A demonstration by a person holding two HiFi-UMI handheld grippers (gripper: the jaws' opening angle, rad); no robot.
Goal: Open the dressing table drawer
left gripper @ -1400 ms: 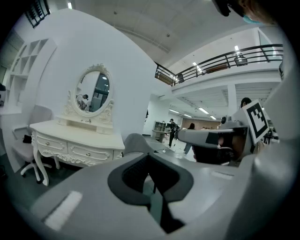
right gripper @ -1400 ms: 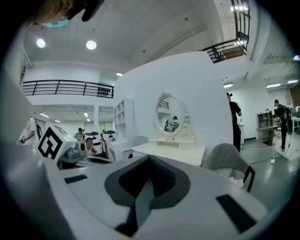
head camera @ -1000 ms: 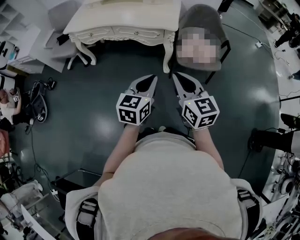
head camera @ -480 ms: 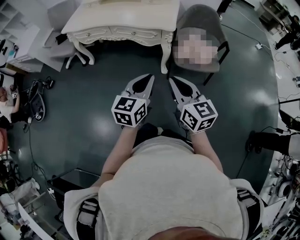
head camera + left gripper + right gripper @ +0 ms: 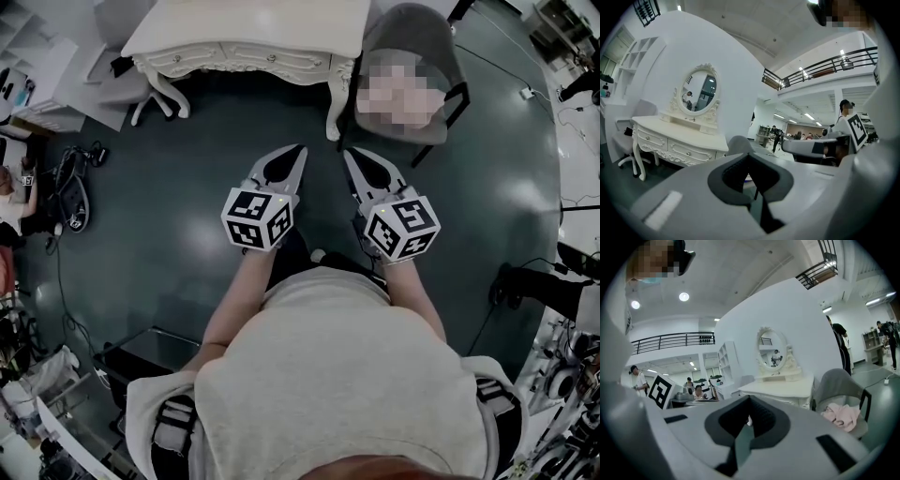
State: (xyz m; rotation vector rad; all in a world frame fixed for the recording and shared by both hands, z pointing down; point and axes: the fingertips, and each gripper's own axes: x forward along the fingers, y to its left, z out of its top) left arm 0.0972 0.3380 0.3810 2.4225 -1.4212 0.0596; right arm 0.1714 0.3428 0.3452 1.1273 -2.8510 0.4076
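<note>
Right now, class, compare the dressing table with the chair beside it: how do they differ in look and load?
The dressing table is cream with carved, curved legs; the chair is grey on a thin dark frame. The table carries an oval mirror; the chair holds a pink cloth. Both stand side by side on the dark floor.

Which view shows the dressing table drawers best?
The left gripper view: the drawers face it, knobs visible. The head view shows them foreshortened from above. The right gripper view shows mostly the table top and mirror.
</note>
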